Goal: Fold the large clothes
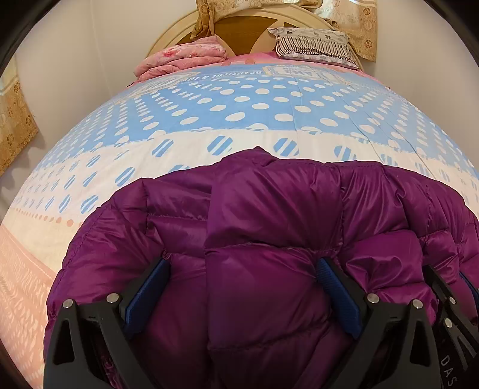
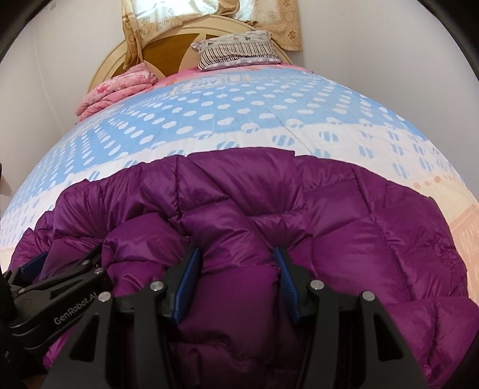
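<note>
A purple quilted down jacket lies on the bed near its front edge; it also shows in the right wrist view. My left gripper has its blue-padded jaws wide apart with a thick puffy fold of the jacket bulging between them. My right gripper stands the same way, jaws apart around a fold of the jacket, just right of the left one. The left gripper also shows in the right wrist view at the lower left, and the right gripper in the left wrist view at the lower right.
The bed carries a blue and white polka-dot cover with a pink border. A folded pink quilt and a patterned pillow lie by the round headboard. Walls stand close on both sides.
</note>
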`<state>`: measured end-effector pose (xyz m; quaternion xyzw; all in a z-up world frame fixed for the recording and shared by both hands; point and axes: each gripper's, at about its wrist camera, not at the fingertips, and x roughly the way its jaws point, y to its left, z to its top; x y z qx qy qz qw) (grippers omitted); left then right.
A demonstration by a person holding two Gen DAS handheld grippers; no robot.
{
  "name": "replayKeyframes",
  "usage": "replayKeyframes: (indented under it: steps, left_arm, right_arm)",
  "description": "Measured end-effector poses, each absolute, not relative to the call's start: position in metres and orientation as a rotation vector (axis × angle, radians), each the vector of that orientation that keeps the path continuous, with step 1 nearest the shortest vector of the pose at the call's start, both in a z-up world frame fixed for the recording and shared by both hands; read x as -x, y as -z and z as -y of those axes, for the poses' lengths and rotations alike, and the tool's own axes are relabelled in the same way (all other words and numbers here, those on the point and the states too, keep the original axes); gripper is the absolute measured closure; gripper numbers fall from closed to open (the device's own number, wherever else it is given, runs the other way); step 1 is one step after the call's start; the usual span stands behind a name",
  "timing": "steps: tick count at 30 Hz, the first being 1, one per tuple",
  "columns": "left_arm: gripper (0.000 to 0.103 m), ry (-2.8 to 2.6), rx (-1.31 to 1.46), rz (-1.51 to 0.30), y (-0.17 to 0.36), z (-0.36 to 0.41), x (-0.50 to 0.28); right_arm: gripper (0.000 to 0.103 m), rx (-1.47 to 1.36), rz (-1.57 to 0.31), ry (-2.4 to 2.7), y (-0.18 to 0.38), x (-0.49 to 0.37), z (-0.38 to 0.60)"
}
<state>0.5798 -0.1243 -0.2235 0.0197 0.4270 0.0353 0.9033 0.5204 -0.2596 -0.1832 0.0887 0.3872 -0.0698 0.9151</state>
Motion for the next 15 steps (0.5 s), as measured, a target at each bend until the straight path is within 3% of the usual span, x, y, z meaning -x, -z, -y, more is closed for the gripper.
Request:
replayKeyframes:
  steps: [6, 10, 13, 15]
  left_arm:
    - [0.004, -0.032, -0.016, -0.933, 0.209, 0.115, -0.575]
    - [0.004, 0.093, 0.053, -0.806, 0.165, 0.099, -0.522]
    - [0.004, 0.128, 0.045, -0.788, 0.172, 0.096, -0.486]
    - [0.004, 0.109, -0.007, -0.831, 0.193, 0.104, -0.484]
  right_arm:
    - [0.041, -0.143, -0.835, 0.119, 0.180, -0.526, 0.256]
    - [0.039, -0.210, -0.763, 0.057, 0.144, -0.487, 0.264]
    - [0.025, -0.224, -0.719, 0.027, 0.132, -0.449, 0.263]
    - [0.024, -0.198, -0.742, 0.009, 0.142, -0.439, 0.255]
